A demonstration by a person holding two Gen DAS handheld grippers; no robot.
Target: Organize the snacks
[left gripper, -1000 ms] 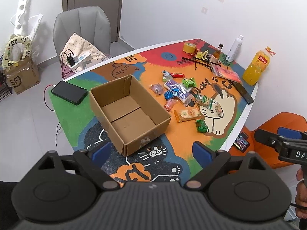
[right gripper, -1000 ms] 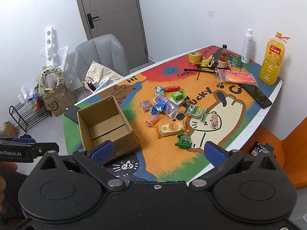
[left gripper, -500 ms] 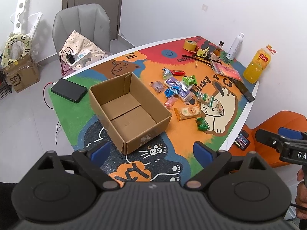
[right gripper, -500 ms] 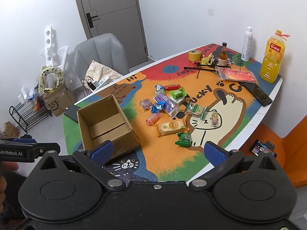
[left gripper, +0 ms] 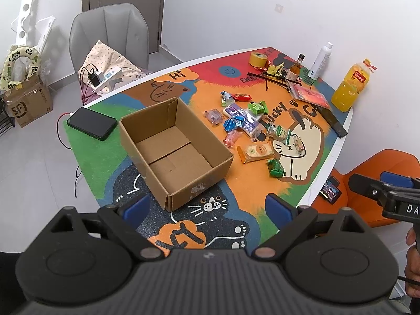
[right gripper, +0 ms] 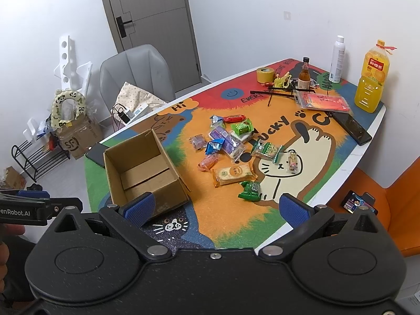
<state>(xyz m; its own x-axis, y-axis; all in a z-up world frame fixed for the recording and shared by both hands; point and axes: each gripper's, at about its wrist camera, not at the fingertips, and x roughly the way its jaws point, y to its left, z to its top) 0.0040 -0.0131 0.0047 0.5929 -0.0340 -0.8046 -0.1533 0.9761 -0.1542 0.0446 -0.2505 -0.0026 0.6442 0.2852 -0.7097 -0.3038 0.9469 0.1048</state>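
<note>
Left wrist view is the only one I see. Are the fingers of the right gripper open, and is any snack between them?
Observer: The right gripper is open, and its blue-padded fingers hold nothing.
Operator: What lies ahead of it?
Observer: In its own camera, the green crinkled snack packet lies just beyond the gap between the fingers, on the colourful cartoon table mat.
Operator: And the box?
Observer: There the brown open cardboard box sits behind the left finger.

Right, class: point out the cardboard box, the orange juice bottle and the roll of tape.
cardboard box (left gripper: 173,155), left wrist view, inside floor.
orange juice bottle (right gripper: 371,78), right wrist view, label and body.
roll of tape (right gripper: 265,74), right wrist view, outer side.
</note>
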